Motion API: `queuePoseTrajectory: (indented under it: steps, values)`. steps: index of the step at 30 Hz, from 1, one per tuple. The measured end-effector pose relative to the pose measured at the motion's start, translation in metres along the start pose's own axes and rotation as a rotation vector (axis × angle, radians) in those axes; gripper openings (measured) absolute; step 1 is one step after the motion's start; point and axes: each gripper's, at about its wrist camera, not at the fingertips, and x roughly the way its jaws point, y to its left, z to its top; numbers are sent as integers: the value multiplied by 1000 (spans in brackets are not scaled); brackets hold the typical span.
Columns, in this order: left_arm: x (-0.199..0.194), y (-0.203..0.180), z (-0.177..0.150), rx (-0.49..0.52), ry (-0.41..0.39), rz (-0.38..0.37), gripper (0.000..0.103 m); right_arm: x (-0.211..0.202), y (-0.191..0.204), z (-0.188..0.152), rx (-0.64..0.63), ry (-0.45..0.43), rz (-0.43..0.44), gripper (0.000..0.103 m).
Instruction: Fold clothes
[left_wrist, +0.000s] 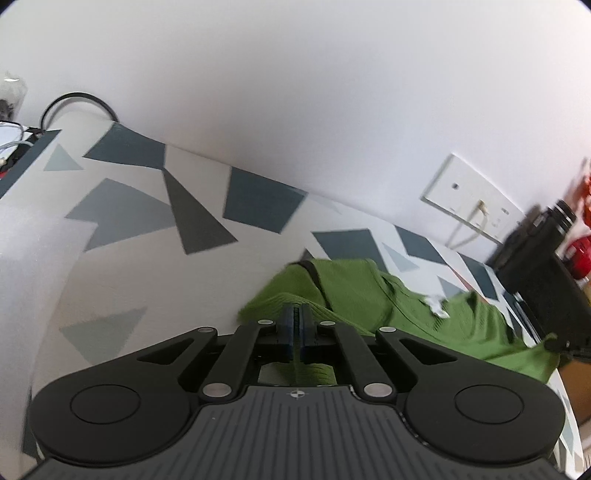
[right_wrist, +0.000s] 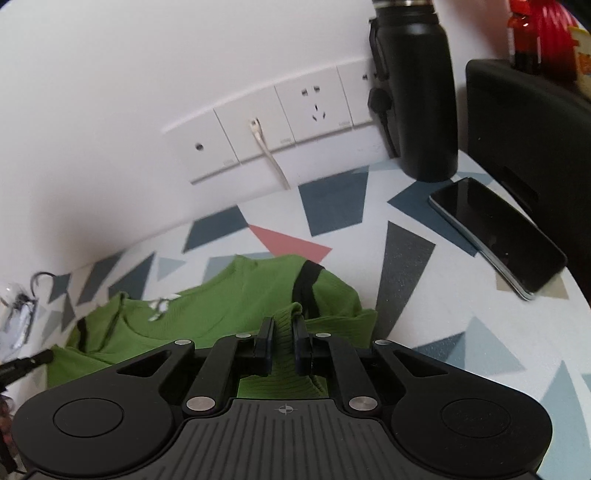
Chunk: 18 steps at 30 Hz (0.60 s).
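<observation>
The left gripper (left_wrist: 299, 309) points down at a slant. Its two fingers are squeezed tight together on green cloth. The right gripper (right_wrist: 283, 325) slants down too, fingers pinching a fold of cloth.

The left gripper (left_wrist: 298, 314) has its jaws pressed together on the ribbed hem of a green garment (left_wrist: 354, 291), which spreads ahead and to the right of the fingertips across a tablecloth (left_wrist: 147, 236) patterned with grey and blue shapes. Further right, against the white wall (left_wrist: 295, 92), sits a socket panel (left_wrist: 469, 195) with a pale cable, and beyond it a black bottle (left_wrist: 554, 218).
</observation>
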Motion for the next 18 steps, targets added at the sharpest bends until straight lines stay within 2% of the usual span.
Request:
queuePoseTrajectory:
  steps: [4, 7, 9, 11, 14, 18]
  values:
    - [9, 4, -3, 7, 2, 31, 2, 28, -10, 0, 33, 43, -29, 9]
    - [4, 6, -3, -20, -20, 19, 2, 33, -15, -3, 59, 54, -41, 9]
    - [-5, 1, 1, 3, -51, -4, 2, 15, -10, -2, 68, -10, -6, 8]
    - [-1, -1, 4, 26, -31, 5, 2, 0, 0, 0, 28, -64, 12, 8]
    - [12, 7, 2, -14, -8, 24, 2, 11, -1, 5, 8, -23, -18, 8]
    - [23, 6, -5, -7, 20, 32, 3, 34, -16, 2, 81, 13, -47, 8]
